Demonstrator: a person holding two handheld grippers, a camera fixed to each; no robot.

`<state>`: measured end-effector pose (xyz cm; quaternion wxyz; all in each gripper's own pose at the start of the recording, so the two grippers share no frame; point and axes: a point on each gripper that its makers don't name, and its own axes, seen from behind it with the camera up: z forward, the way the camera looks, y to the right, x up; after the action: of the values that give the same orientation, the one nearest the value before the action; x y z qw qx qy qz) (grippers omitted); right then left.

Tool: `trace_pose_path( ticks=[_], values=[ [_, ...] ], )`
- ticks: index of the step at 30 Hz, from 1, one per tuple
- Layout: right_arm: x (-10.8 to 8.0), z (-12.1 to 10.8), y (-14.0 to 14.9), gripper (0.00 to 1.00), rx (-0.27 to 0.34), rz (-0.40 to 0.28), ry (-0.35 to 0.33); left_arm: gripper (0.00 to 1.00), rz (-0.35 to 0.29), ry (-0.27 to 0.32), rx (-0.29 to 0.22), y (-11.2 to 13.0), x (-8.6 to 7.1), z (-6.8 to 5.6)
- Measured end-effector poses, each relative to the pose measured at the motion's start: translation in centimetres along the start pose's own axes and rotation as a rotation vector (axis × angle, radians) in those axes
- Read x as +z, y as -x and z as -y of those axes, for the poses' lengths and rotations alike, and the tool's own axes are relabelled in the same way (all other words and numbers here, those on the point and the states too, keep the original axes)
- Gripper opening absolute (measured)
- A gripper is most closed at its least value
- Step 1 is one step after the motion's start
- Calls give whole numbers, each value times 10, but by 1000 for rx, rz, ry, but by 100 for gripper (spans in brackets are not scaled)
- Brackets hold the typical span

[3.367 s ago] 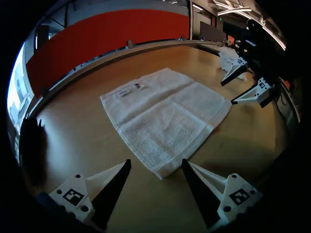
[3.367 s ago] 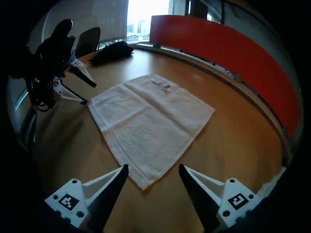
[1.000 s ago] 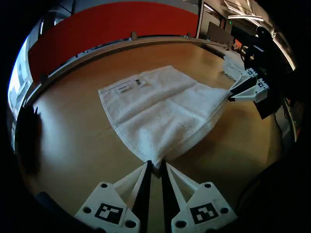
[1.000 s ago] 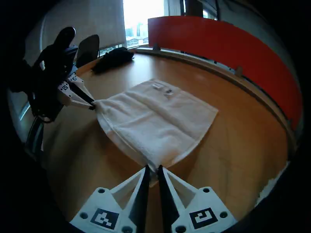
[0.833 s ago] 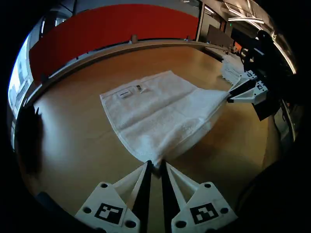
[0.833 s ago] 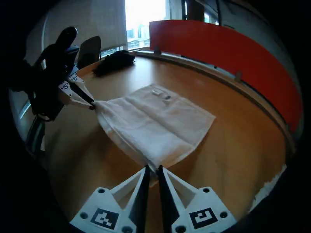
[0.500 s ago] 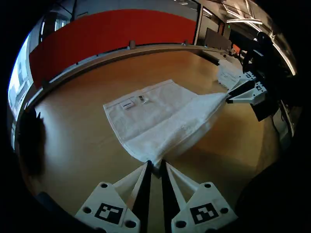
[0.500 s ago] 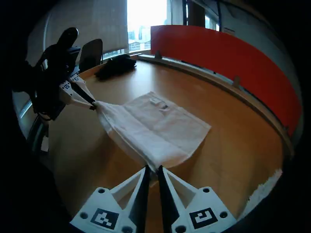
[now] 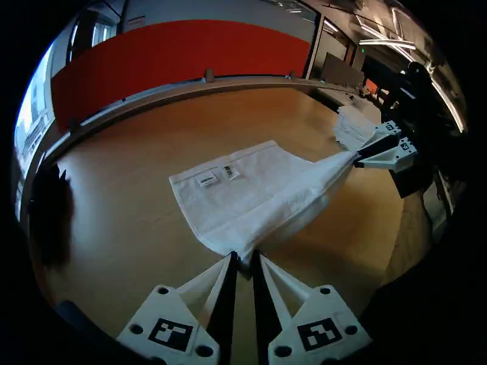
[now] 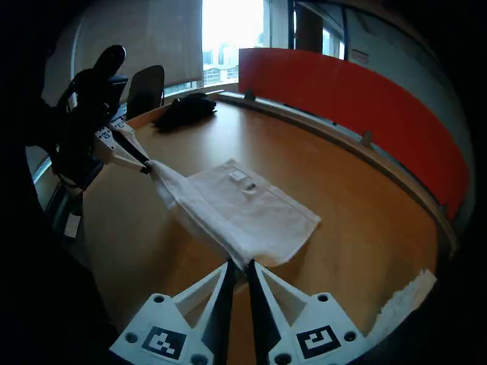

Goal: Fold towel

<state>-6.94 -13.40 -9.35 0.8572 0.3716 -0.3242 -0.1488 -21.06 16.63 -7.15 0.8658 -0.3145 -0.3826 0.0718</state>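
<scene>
On a curved, smooth wooden tabletop [image 9: 122, 182], a white terry towel [image 9: 262, 188] rises between two grippers.
The towel's far half lies flat on the tabletop. Its near hem stretches taut from the left gripper [image 9: 242, 261] to the right gripper [image 10: 238, 264], each pinched closed on a corner. Two small rectangular tags [image 9: 217, 176] sit near the far hem.

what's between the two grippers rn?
The white towel: its raised near edge spans from the left gripper to the right gripper, each shut on a corner. Clearest in the left gripper view.
</scene>
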Motion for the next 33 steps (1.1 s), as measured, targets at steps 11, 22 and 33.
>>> trace_pose_path(
  ticks=[11,22,33],
  values=[
    [-14,4,-4,16,-15,4,-7,17,1,19,-7,1,-14,-14],
    [-26,11,-9,16,-22,3,-22,17,3,34,-21,0,-25,-19],
    [-26,9,-9,16,-20,7,-26,17,-1,34,-29,-3,-24,-19]
  ],
)
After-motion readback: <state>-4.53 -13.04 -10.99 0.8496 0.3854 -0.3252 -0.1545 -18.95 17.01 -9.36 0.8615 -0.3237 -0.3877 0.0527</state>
